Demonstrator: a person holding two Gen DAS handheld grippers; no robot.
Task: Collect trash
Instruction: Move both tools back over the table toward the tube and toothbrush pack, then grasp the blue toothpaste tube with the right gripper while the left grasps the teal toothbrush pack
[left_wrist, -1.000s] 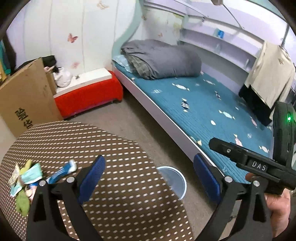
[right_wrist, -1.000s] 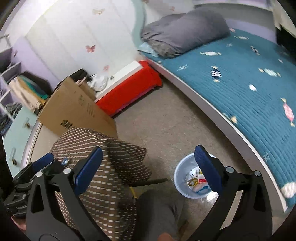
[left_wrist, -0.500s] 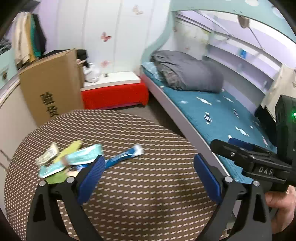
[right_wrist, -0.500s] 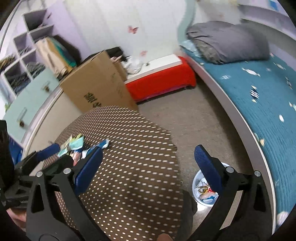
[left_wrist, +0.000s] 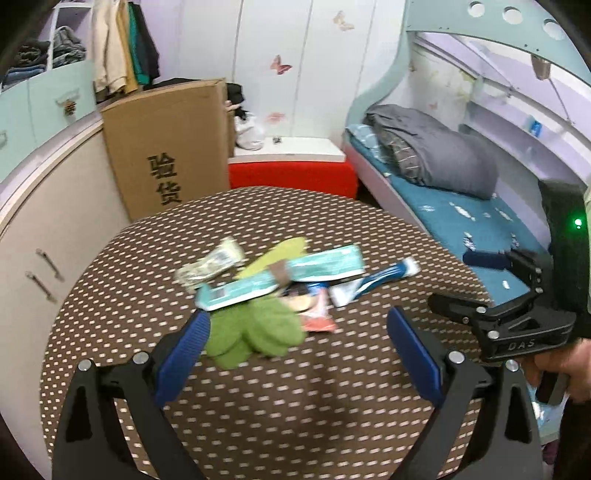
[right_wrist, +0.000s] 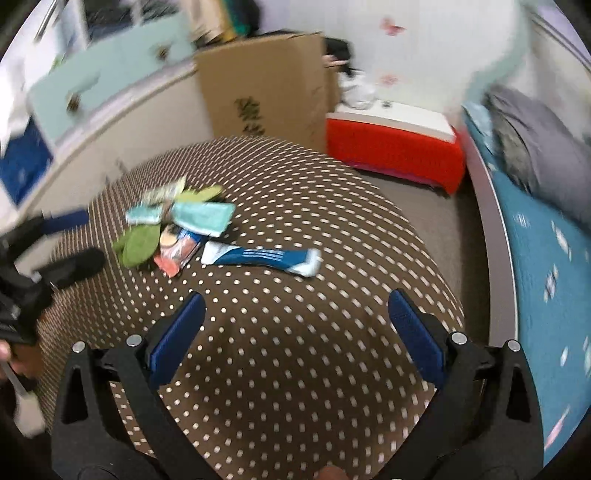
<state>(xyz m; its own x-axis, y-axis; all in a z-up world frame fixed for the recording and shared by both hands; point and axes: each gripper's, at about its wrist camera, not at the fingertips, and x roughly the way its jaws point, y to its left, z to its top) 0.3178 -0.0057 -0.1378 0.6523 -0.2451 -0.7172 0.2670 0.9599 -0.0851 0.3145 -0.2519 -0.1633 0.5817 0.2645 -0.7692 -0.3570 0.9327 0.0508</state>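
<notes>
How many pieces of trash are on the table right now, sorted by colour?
Teal wrappers: 2
Blue-and-white wrapper: 1
Green crumpled piece: 1
Yellow-green strip: 1
Pale printed wrapper: 1
Red-orange packet: 1
Total: 7, though blur and overlap may hide more.

I see a loose pile of flat plastic wrappers (left_wrist: 280, 280) and a crumpled green scrap (left_wrist: 255, 328) lying on the brown dotted round table (left_wrist: 295, 406).

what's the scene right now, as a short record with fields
surface: round brown dotted table
trash: wrapper pile, with a blue-and-white wrapper at its edge
left gripper: open, empty, just short of the pile
right gripper: open, empty, over bare table
behind table: cardboard box, red bench
</notes>
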